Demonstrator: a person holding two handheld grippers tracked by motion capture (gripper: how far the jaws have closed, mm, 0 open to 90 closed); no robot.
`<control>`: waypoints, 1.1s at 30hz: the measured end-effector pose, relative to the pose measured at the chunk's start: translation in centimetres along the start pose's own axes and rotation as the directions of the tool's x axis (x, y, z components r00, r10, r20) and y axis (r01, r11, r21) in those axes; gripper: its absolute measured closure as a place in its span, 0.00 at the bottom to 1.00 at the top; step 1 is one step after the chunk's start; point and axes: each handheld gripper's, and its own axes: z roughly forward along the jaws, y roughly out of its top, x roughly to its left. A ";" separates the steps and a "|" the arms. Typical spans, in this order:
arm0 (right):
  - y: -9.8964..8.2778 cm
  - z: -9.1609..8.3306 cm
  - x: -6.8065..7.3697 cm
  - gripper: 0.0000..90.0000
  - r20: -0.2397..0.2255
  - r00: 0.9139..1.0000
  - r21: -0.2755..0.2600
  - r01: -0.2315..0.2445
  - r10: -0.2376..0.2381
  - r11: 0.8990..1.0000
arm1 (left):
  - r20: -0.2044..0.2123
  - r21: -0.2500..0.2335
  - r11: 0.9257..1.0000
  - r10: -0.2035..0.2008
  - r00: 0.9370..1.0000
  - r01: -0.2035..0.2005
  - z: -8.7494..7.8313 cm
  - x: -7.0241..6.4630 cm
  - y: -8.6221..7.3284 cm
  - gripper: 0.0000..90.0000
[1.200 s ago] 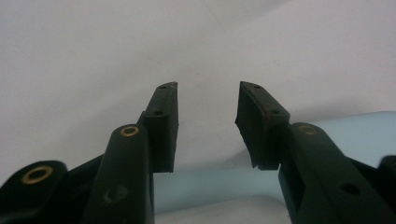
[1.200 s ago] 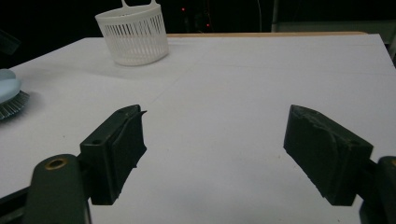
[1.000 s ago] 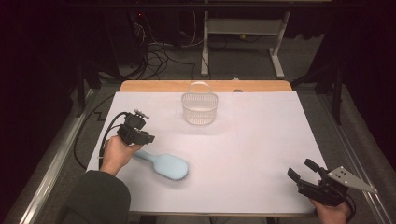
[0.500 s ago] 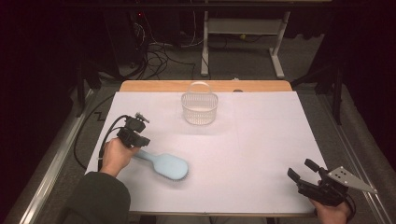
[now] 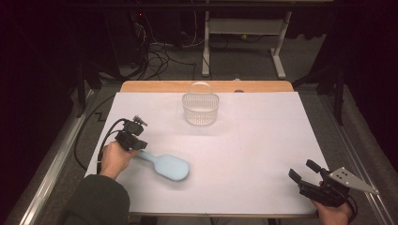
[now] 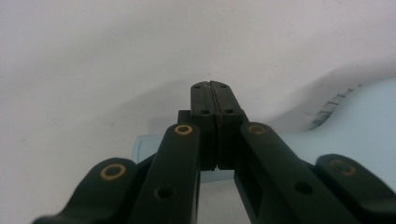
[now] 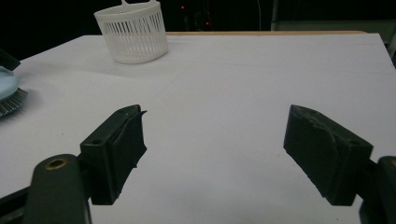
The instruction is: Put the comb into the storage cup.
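Observation:
A light blue hairbrush (image 5: 171,167) lies bristles down on the white table cover, its handle pointing left. My left gripper (image 5: 135,149) sits over the handle's end, held in a hand. In the left gripper view my left gripper (image 6: 215,86) is shut, its pads flush against each other with nothing between them. The handle (image 6: 147,149) runs across under the jaws toward the brush head (image 6: 364,126). At the near right corner my right gripper (image 5: 302,169) stands open and empty, as the right gripper view (image 7: 212,140) also shows.
A white slotted basket (image 5: 201,110) with a handle stands at the back middle of the table, also in the right gripper view (image 7: 133,32). The white cover (image 5: 263,140) spans the table. A black cable loops off the left edge. Table legs and cables stand behind.
My left gripper has come slightly nearer and lower over the brush handle. The brush, the basket and my right gripper have stayed put.

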 end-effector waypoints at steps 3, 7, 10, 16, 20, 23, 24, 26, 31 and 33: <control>0.0 -0.1 -0.1 0.23 -0.001 1.000 -0.001 0.001 -0.001 1.000 | 0.000 0.002 1.000 -0.004 1.000 0.004 0.1 0.1 -0.1 0.98; 0.0 0.0 0.0 0.23 -0.002 1.000 0.001 0.002 -0.002 1.000 | 0.000 0.004 1.000 -0.007 1.000 0.007 0.1 0.2 -0.3 0.97; 0.0 0.0 0.0 0.23 0.000 1.000 0.000 0.002 -0.002 1.000 | 0.008 0.000 1.000 -0.019 1.000 0.019 0.2 0.3 -0.7 0.97; 0.0 0.0 0.0 0.23 0.000 1.000 0.002 0.001 -0.001 1.000 | 0.010 -0.001 1.000 -0.020 1.000 0.020 0.2 0.3 -1.1 0.98; 0.0 0.0 0.0 0.23 0.000 1.000 0.002 0.001 -0.001 1.000 | -0.009 0.007 1.000 -0.009 1.000 0.009 0.4 0.1 -1.3 0.98; 0.0 0.0 0.0 0.23 -0.001 1.000 0.002 0.002 -0.002 1.000 | -0.017 0.018 1.000 0.001 1.000 -0.001 0.5 0.0 -1.5 0.98; 0.0 0.0 0.0 0.23 -0.002 1.000 0.002 0.004 -0.004 1.000 | -0.016 0.019 1.000 0.000 1.000 0.000 0.6 -0.1 -1.6 0.98; 0.0 0.0 0.0 0.23 -0.001 1.000 0.001 0.002 -0.002 1.000 | -0.015 0.024 1.000 0.002 1.000 -0.002 0.7 -0.2 -1.8 0.98; 0.0 0.0 0.0 0.23 0.000 1.000 -0.001 0.002 -0.002 1.000 | -0.013 0.022 1.000 0.006 1.000 -0.006 0.6 -0.4 -2.4 0.98; 0.0 0.0 0.0 0.23 -0.002 1.000 0.000 0.001 -0.001 1.000 | -0.011 0.017 1.000 0.003 1.000 -0.003 0.6 -0.5 -2.7 0.98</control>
